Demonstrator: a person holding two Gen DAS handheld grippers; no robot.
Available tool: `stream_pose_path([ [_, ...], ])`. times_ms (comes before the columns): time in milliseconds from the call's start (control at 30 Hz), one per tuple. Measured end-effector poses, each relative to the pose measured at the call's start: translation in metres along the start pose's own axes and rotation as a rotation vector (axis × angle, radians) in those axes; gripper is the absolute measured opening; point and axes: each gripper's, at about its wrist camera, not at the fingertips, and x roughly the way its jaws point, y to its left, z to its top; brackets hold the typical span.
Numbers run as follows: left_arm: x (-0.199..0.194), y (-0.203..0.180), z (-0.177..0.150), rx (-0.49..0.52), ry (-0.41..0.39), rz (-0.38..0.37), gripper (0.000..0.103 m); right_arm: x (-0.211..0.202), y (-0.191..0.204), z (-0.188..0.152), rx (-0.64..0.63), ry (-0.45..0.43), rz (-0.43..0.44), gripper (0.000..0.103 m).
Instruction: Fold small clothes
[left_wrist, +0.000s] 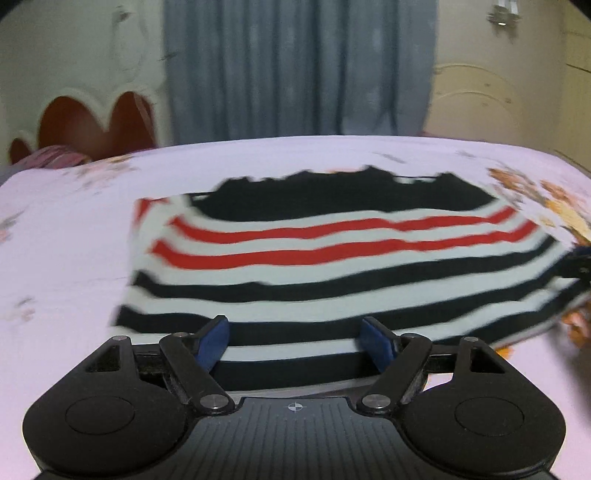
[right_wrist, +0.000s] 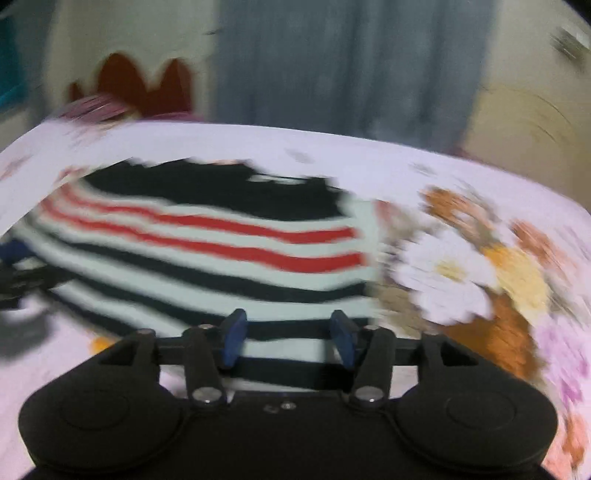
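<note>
Lying flat on the bed (left_wrist: 66, 236), striped top (left_wrist: 332, 266) runs stripes crosswise, black collar end farthest; left claw (left_wrist: 295, 341) and right claw (right_wrist: 290, 339) gape empty above its near hem.

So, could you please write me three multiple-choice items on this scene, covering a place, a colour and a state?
1. The striped knitted garment lies on: A a wooden floor; B a pale floral bedsheet; C a chair.
2. Its upper stripes are: A green; B yellow; C red.
3. The left gripper fingers are: A open, nothing pinched; B shut on a sock; C out of view.

Key: B, flower print surrounds it; C, two red bands below the black top; A, the blue pads stand apart over the hem.
</note>
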Motion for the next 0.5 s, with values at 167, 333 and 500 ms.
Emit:
stream_pose_path([
  [167, 0.005, 0.015, -0.004, -0.024, 0.025, 0.017, 0.077, 0.016, -0.021, -0.007, 0.086, 0.125, 0.038, 0.023],
  [333, 0.004, 0.020, -0.011, -0.017, 0.021, 0.023, 0.077, 0.006, -0.019, -0.024, 0.048, 0.147, -0.009, 0.021],
  [500, -0.012, -0.001, 0.002, -0.011, -0.024, 0.010, 0.077, -0.018, -0.008, -0.008, 0.012, 0.030, -0.100, 0.033],
])
